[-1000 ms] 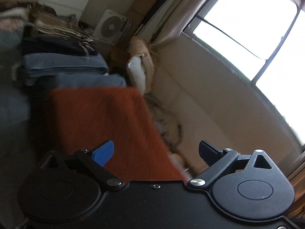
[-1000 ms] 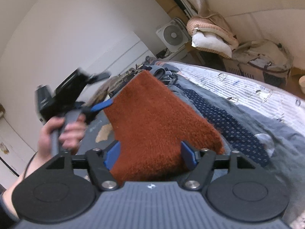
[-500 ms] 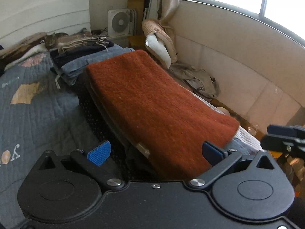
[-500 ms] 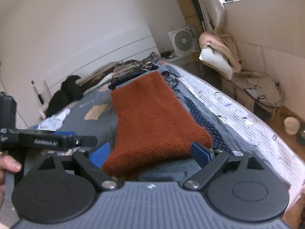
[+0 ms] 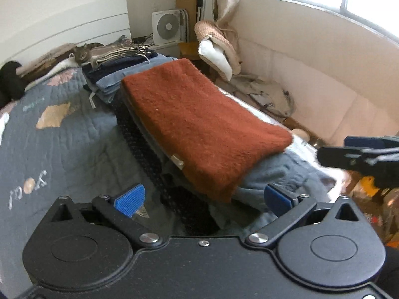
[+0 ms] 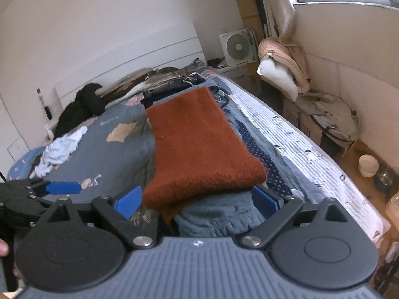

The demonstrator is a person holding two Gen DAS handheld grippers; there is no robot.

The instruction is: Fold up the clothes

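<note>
I see rust-brown fuzzy knit garment (image 5: 199, 124) folded flat atop grey garment (image 6: 219, 218) — left gripper (image 5: 203, 198), right gripper (image 6: 197, 200) both released, empty; loose pale clothes (image 6: 59, 149) left of it remain.

Rust sweater (image 5: 199, 122) now released, flat.

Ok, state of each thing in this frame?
Rust sweater: folded, lying atop the near pile.
Grey garment: under the sweater, rumpled.
Far stack: folded, by the headboard.
White cloth: crumpled, unfolded.
Left claw: open, holding nothing.
Right claw: open, holding nothing.
</note>
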